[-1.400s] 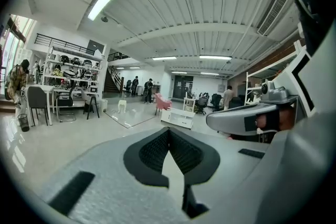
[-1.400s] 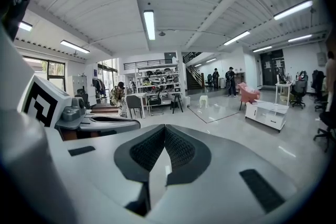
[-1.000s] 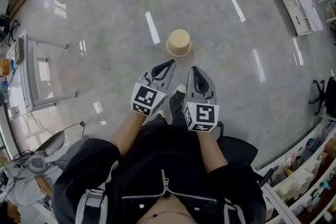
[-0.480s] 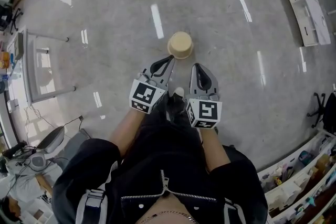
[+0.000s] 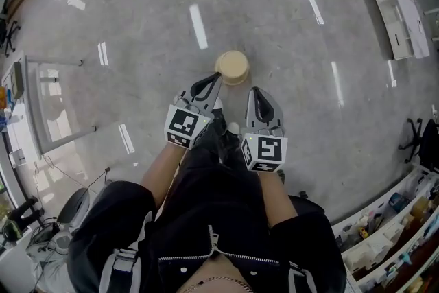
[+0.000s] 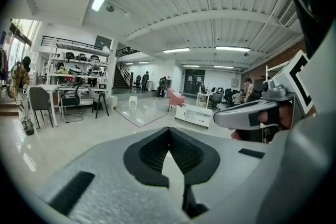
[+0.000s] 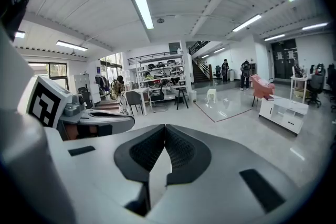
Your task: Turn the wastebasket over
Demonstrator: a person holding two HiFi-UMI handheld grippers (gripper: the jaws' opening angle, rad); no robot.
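Observation:
A small beige wastebasket (image 5: pixel 233 67) stands on the grey polished floor in the head view, its flat closed end facing up. My left gripper (image 5: pixel 217 76) is shut and empty, its tip just left of the basket's near side. My right gripper (image 5: pixel 254 90) is shut and empty too, its tip a little below and right of the basket. Neither touches it. In the left gripper view the jaws (image 6: pixel 168 130) meet at the tip, and the right gripper (image 6: pixel 252 113) shows at the right. The right gripper view shows closed jaws (image 7: pixel 165 128); the basket is hidden there.
A metal-framed table (image 5: pixel 41 106) stands at the left. A white shelf unit (image 5: pixel 394 7) lies on the floor at the far right. Cluttered shelves (image 5: pixel 391 230) run along the lower right, with an office chair (image 5: pixel 422 130) nearby. Cables and gear (image 5: pixel 41 216) lie at the lower left.
Both grippers have moved forward toward the wastebasket, which now sits close to their tips. Both stay shut.

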